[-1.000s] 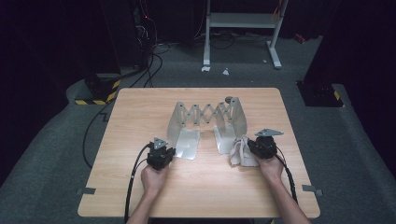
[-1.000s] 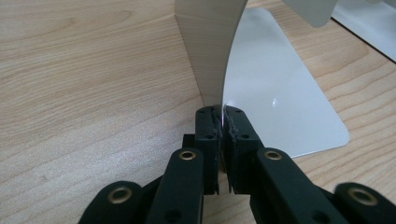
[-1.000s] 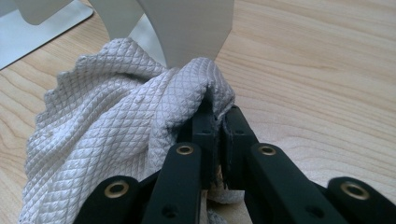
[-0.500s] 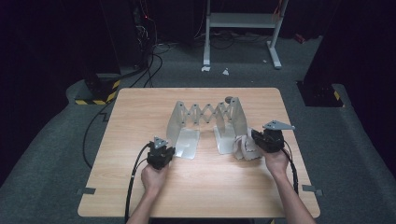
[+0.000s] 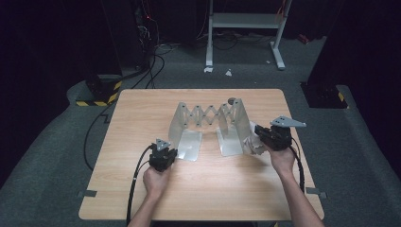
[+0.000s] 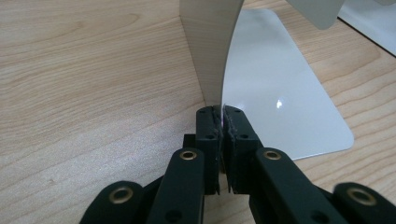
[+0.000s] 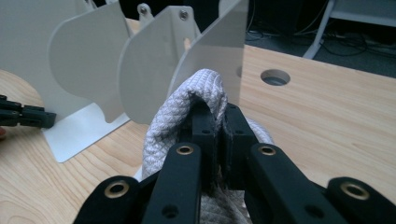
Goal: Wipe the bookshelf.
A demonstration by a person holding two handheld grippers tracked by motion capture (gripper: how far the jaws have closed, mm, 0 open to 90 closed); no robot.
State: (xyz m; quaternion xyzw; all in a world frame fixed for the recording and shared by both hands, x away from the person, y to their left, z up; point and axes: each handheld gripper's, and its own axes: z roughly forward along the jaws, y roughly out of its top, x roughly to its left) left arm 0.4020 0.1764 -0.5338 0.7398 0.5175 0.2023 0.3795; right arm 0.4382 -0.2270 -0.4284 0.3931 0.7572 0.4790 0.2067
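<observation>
A pale metal accordion rack [image 5: 208,116] stands in the middle of the wooden table [image 5: 142,113]. My left gripper [image 5: 171,151] sits low at the rack's left end. In the left gripper view it [image 6: 223,116] is shut on the thin edge of the upright end plate [image 6: 210,46], beside the flat foot plate [image 6: 280,93]. My right gripper [image 5: 257,135] hangs above the table by the rack's right end, shut on a whitish woven cloth [image 5: 253,145]. The cloth [image 7: 182,112] drapes over its jaws [image 7: 217,119] in front of the rack's curved plates [image 7: 149,60].
A round cable hole [image 7: 274,77] is in the table beyond the rack's right end. A black cable [image 5: 137,184] trails from the left gripper off the front edge. Behind the table, a white stand [image 5: 246,28] and cables lie on the dark floor.
My right gripper has risen from the table with the cloth in it. The left gripper has stayed at the rack's left end.
</observation>
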